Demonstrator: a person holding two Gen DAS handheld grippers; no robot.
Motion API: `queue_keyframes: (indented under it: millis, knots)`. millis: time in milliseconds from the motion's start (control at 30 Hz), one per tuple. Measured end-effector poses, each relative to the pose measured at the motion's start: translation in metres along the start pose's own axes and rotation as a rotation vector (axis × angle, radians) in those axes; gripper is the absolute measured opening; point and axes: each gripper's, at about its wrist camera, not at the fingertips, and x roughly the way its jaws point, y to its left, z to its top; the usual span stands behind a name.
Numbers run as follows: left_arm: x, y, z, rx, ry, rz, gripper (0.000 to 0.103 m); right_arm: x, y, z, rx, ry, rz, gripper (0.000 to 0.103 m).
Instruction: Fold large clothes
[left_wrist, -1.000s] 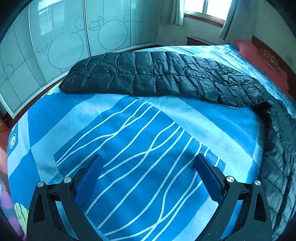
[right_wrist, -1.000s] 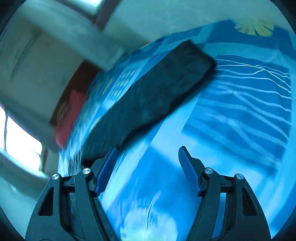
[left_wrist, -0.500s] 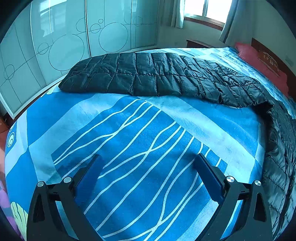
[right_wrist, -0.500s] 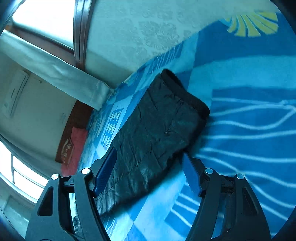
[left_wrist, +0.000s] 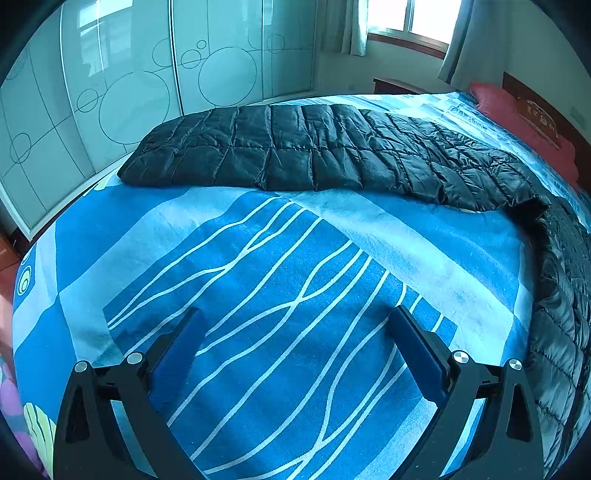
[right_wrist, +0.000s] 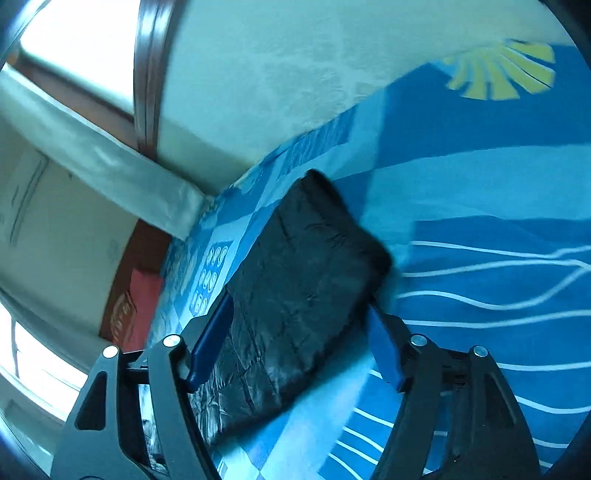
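Note:
A black quilted down coat lies spread across the far part of a blue patterned bed, with another part running down the right edge. My left gripper is open and empty, low over the bare sheet, well short of the coat. In the right wrist view a folded black sleeve or end of the coat lies on the sheet. My right gripper is open, its jaws on either side of that dark fabric, above it.
A glass-fronted wardrobe stands past the bed's far left side. A window with curtains and a red pillow by the headboard are at the far right. The bed's edge drops off at the left.
My right gripper swung and moved closer to the coat's end, which now sits between its open jaws. My left gripper has barely shifted, staying open over the sheet.

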Motion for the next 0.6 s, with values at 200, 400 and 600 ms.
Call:
queue_keyframes:
  millis: [200,400,600]
  knots:
    - [0.001,0.000,0.000,0.001,0.000,0.002,0.099,0.004,-0.022,0.012,0.161,-0.072,-0.041,0.048]
    - [0.002,-0.001,0.000,0.003,-0.001,0.005,0.099,0.029,0.007,0.007,-0.032,0.061,-0.008,0.008]
    - [0.003,-0.001,0.000,0.004,-0.002,0.007,0.099,0.003,0.074,-0.014,-0.195,0.001,0.040,0.005]
